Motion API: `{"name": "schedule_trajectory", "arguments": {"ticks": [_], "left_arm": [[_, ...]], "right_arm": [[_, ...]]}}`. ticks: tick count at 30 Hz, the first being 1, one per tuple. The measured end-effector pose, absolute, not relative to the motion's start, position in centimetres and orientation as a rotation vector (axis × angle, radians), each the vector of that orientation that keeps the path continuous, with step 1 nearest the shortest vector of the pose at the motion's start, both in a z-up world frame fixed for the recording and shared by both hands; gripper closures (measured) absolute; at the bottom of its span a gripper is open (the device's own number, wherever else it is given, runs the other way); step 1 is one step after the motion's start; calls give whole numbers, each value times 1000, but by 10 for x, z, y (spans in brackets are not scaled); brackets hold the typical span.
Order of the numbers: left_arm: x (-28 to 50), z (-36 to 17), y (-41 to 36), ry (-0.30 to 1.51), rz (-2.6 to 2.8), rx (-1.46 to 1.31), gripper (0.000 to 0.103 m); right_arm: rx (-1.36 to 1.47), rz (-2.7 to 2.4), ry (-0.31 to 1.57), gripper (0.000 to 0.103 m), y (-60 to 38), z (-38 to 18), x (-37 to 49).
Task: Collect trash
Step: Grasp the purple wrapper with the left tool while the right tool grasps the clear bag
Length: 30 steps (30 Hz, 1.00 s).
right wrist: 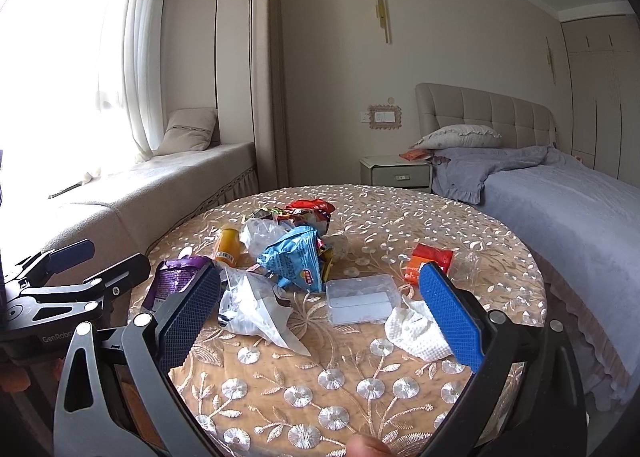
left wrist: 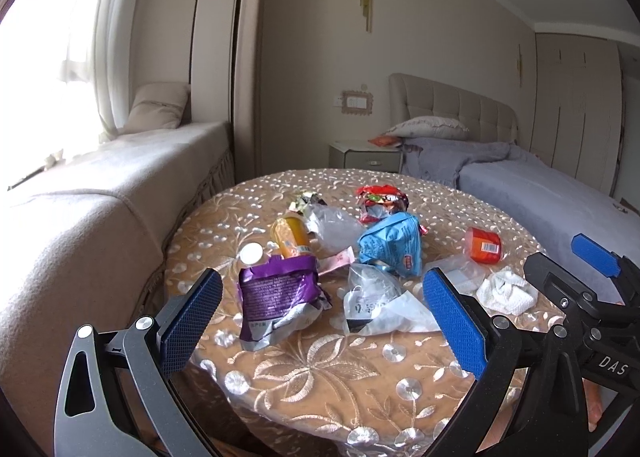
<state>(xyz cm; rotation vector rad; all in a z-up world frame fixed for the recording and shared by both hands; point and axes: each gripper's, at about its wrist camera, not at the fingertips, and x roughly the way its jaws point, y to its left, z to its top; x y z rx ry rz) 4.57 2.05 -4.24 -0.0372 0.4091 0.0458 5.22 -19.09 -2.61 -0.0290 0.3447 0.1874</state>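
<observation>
Both grippers, left and right, hover with jaws spread, holding nothing. Crumpled snack wrappers, including a purple foil bag, litter the round embroidered table.

Right gripper open above round table; clear plastic box, white tissue between fingers.

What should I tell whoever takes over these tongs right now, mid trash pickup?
Left tongs: open, empty, hovering above the table's near edge.
Right tongs: open, empty, alongside.
All trash lies on the round table: purple wrapper, blue chip bag, red wrapper, orange bottle, orange-red packet, clear box, white tissue, clear bags.
Done: nothing collected.
Left: everything. No bin in view.
</observation>
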Motion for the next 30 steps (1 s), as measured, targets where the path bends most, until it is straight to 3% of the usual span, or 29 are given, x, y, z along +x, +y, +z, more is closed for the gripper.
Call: {"name": "schedule_trajectory", "arguments": {"ticks": [25, 26, 28, 29, 30], "left_arm": [[151, -118, 79, 670, 47, -61, 6], [153, -118, 80, 672, 26, -67, 10], [155, -121, 78, 682, -35, -93, 24], [157, -121, 76, 680, -35, -92, 24], [157, -122, 74, 674, -29, -77, 25]], "right_arm": [[-200, 324, 749, 5, -113, -103, 174], [-189, 340, 762, 12, -113, -104, 175], [-202, 359, 803, 37, -109, -111, 178], [-219, 369, 817, 48, -107, -115, 178], [-236, 366, 805, 51, -104, -117, 176]]}}
